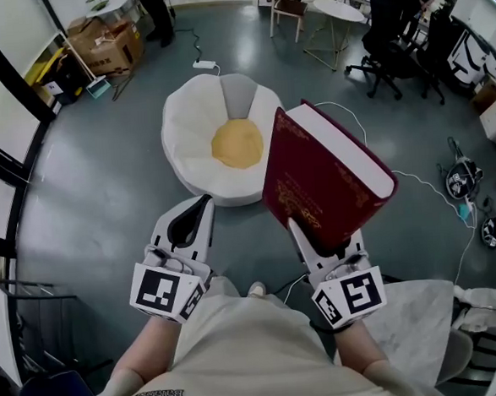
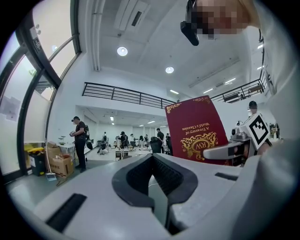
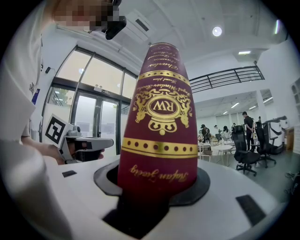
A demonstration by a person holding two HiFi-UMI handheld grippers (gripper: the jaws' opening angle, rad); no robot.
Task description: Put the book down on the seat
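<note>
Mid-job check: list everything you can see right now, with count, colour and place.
book: one, dark red with gold print, clamped in the right tool
seat: one, white, petal-shaped, on the grey floor ahead
cushion: one, yellow, in the seat's middle
power strip: one, white, on the floor beyond the seat
cardboard boxes: a few, brown, far left
round table: one, white, far right
office chairs: at least two, black, far right
left tool: one, white, shut, empty
right tool: one, white, shut on the book
</note>
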